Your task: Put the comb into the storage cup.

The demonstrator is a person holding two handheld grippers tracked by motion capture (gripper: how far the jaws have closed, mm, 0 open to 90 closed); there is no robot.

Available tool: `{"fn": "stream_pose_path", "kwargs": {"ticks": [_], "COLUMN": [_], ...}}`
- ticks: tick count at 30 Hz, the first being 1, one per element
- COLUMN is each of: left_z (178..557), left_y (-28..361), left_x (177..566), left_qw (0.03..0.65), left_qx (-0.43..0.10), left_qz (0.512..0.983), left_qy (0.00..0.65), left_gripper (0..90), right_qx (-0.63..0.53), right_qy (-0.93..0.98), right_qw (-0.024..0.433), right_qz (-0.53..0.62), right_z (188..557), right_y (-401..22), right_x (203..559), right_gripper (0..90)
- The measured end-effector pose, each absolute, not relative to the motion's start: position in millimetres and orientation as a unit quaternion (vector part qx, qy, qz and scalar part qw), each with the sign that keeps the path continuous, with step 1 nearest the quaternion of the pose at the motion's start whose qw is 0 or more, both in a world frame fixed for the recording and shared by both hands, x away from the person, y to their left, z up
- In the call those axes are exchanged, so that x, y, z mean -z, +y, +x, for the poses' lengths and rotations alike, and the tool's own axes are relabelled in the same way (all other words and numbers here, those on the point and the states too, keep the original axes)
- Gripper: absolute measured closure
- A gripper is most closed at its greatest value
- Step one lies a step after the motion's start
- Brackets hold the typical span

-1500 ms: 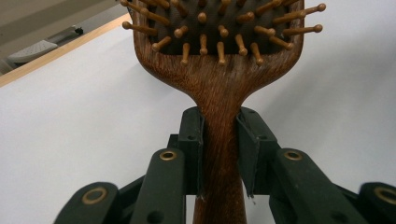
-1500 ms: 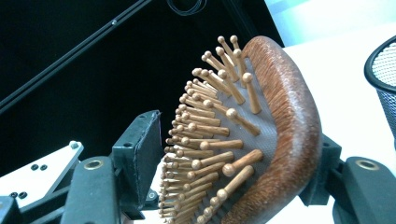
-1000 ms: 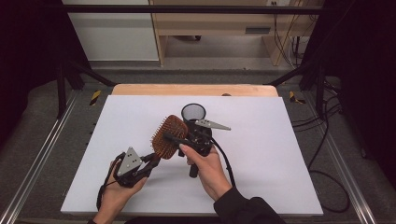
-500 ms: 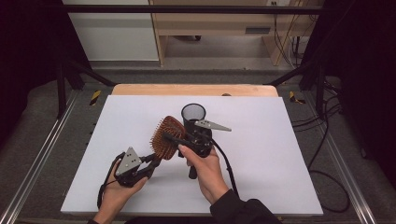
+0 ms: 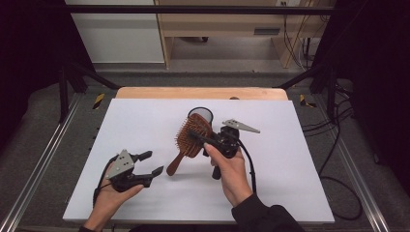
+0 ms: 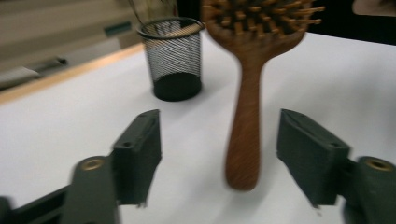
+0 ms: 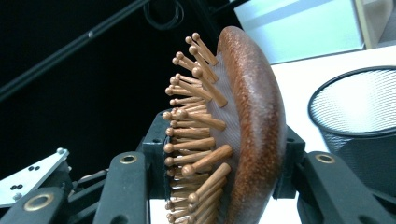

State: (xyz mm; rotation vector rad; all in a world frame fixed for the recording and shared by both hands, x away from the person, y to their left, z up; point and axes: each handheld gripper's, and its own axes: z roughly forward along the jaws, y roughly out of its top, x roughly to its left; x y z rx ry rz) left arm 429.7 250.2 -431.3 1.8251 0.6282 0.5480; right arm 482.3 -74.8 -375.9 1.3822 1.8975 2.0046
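High view: right claw point(image 5: 200, 137) pinches the hairbrush point(image 5: 191, 137) mid-table; left claw point(image 5: 150, 163), just opened, stands spread near the front edge.

Tool point(image 6: 219, 154) open; hairbrush handle point(image 6: 245, 130) between, untouched.

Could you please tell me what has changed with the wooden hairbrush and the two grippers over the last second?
The left gripper has just opened its jaws, let go of the brown wooden hairbrush handle and drawn back to the left. The right gripper stays clamped on the brush head and has carried it slightly right. The black mesh cup and white table are unchanged.
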Motion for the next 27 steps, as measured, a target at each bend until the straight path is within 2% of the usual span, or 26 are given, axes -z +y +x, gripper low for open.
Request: {"fn": "stream_pose_path", "kwargs": {"ticks": [4, 6, 13, 27], "left_z": [429.8, 428.4, 436.8, 440.7], "left_y": [266.2, 272.6, 285.2, 299.0], "left_x": [426.8, 428.0, 428.7, 433.3], "left_qw": [0.540, 0.534, 0.559, 0.556], "left_qx": [-0.230, -0.241, -0.237, -0.281], "left_qz": [0.770, 0.771, 0.734, 0.700], "left_qy": [0.250, 0.250, 0.304, 0.349], "left_gripper": [9.1, 5.1, 5.7, 4.4], "right_qx": [-0.656, -0.656, -0.653, -0.642], "right_qy": [0.603, 0.601, 0.594, 0.581], "right_qw": [0.030, 0.035, 0.049, 0.084], "right_qz": [0.452, 0.456, 0.468, 0.493], "right_z": [481.7, 482.7, 486.2, 479.2], "right_y": [-92.7, -100.8, -124.6, -167.3], "right_x": [374.7, 374.8, 376.3, 369.8], "right_gripper": [52.3, 52.3, 52.3, 52.3]}}
